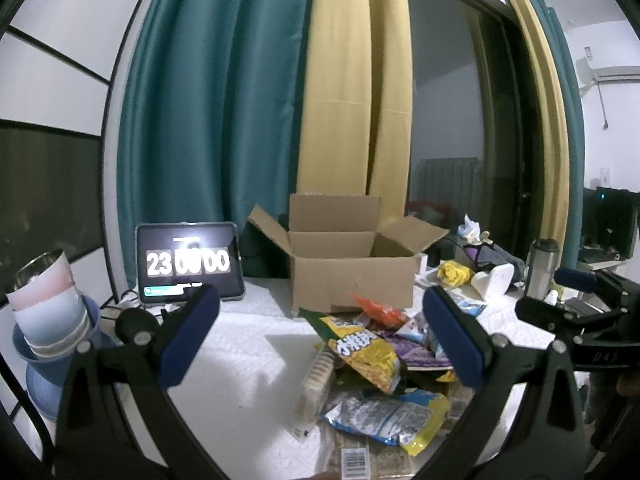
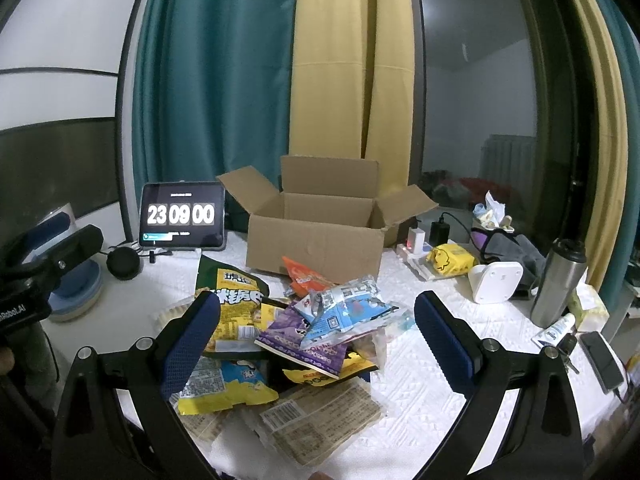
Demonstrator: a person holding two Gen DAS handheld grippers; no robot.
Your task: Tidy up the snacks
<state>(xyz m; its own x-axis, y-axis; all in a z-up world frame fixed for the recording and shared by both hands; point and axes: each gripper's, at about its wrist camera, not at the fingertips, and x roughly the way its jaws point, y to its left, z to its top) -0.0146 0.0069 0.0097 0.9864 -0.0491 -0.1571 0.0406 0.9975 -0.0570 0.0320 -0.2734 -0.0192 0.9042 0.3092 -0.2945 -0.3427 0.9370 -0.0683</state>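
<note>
An open cardboard box [image 1: 352,276] [image 2: 316,246] stands on the white table with its flaps up; what I see of its inside looks bare. In front of it lies a heap of snack packets [image 1: 376,364] [image 2: 296,332]: a yellow bag [image 2: 236,312], an orange one [image 2: 308,274], a purple one [image 2: 308,340], a blue-white one [image 2: 344,308] and flat tan packs [image 2: 320,420]. My left gripper [image 1: 320,332] hovers open above the heap's left side. My right gripper [image 2: 316,328] hangs open over the heap, holding nothing. Each gripper shows at the edge of the other's view.
A tablet [image 2: 182,216] showing 23 09 00 leans at the back left beside a black round speaker [image 2: 124,263]. Stacked cups and bowls [image 1: 52,316] sit at far left. On the right are a steel bottle [image 2: 558,280], a white stand [image 2: 496,282], chargers, a yellow packet [image 2: 450,259] and a phone [image 2: 602,360].
</note>
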